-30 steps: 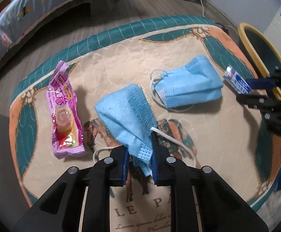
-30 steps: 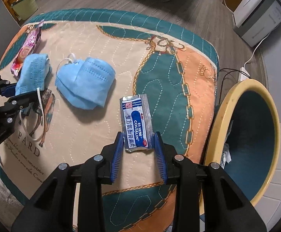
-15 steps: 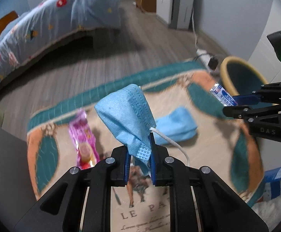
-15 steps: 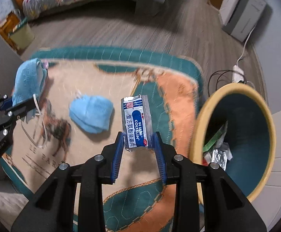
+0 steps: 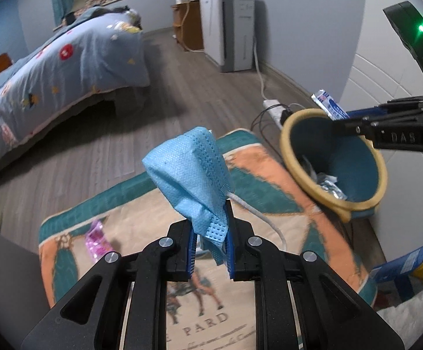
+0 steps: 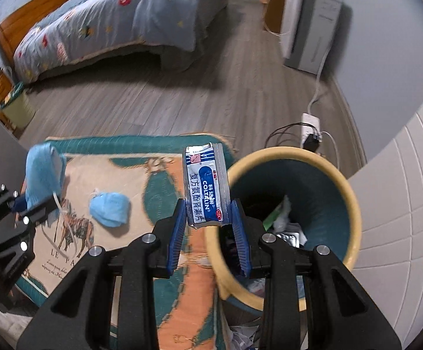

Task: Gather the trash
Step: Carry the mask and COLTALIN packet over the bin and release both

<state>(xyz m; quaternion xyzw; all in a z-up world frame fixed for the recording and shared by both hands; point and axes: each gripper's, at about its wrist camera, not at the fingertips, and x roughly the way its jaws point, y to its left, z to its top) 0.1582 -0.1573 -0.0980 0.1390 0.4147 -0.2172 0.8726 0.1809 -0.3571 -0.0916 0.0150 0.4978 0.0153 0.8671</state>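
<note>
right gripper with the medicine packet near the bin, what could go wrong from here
The right gripper holds the packet only by its lower end, and in this view it sits beside the bin's near rim; released early, it may land on the rug. The left gripper's mask trails a loose ear loop that could snag.

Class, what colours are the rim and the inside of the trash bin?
The trash bin has a yellow rim and a dark teal inside, clearest in the right wrist view.
</note>
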